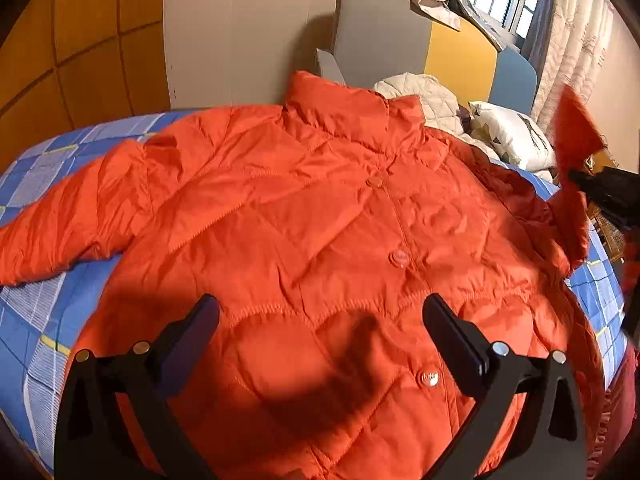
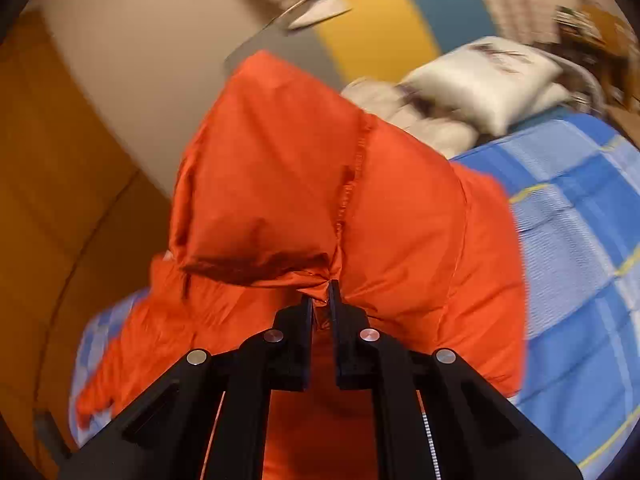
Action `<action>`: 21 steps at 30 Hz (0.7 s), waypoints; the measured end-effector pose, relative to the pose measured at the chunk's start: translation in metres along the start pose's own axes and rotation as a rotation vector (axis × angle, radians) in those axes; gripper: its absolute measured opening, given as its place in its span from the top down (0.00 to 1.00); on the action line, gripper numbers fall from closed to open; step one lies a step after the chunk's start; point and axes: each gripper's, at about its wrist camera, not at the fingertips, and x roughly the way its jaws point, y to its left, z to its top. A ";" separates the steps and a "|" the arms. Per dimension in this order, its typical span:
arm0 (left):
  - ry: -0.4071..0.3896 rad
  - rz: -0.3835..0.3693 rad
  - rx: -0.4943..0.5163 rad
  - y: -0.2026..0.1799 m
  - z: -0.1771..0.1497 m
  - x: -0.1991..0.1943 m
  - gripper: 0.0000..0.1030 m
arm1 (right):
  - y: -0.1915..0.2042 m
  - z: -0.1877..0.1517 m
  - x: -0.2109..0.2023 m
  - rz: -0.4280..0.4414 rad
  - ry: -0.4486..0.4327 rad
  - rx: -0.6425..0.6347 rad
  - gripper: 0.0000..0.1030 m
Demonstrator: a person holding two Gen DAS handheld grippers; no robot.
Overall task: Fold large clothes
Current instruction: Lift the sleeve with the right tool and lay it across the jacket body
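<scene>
An orange quilted jacket (image 1: pixel 320 220) lies front-up on the bed, buttons down its middle, collar toward the headboard. One sleeve (image 1: pixel 68 216) stretches out flat to the left. My left gripper (image 1: pixel 320 316) hovers open over the jacket's lower front with nothing between its fingers. The right sleeve (image 1: pixel 576 136) is lifted off the bed at the right edge, pinched by the right gripper (image 1: pixel 576 178). In the right wrist view my right gripper (image 2: pixel 322 292) is shut on a bunched fold of that orange sleeve (image 2: pixel 312 184), which hangs raised above the bed.
The bed wears a blue checked sheet (image 1: pixel 36 320). A white pillow (image 1: pixel 512 136) and a cream quilted garment (image 1: pixel 420 96) lie by the grey, yellow and blue headboard (image 1: pixel 380 40). A window with curtains (image 1: pixel 560 20) is at the far right; wooden panels (image 1: pixel 80 40) stand left.
</scene>
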 end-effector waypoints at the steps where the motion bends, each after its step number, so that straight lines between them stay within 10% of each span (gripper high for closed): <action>1: 0.008 -0.012 0.001 0.000 0.001 0.001 0.02 | 0.012 -0.007 0.008 0.008 0.021 -0.022 0.93; 14: 0.084 -0.289 -0.089 -0.009 0.044 0.032 0.09 | 0.072 -0.056 0.065 0.003 0.176 -0.158 0.90; 17: 0.111 -0.337 -0.132 -0.017 0.059 0.051 0.09 | 0.060 -0.054 0.063 0.020 0.180 -0.134 0.69; 19: 0.131 -0.365 -0.159 -0.022 0.068 0.064 0.09 | 0.054 -0.056 0.058 0.055 0.173 -0.109 0.31; 21: 0.155 -0.374 -0.181 -0.029 0.076 0.078 0.09 | 0.050 -0.058 0.047 0.065 0.146 -0.107 0.25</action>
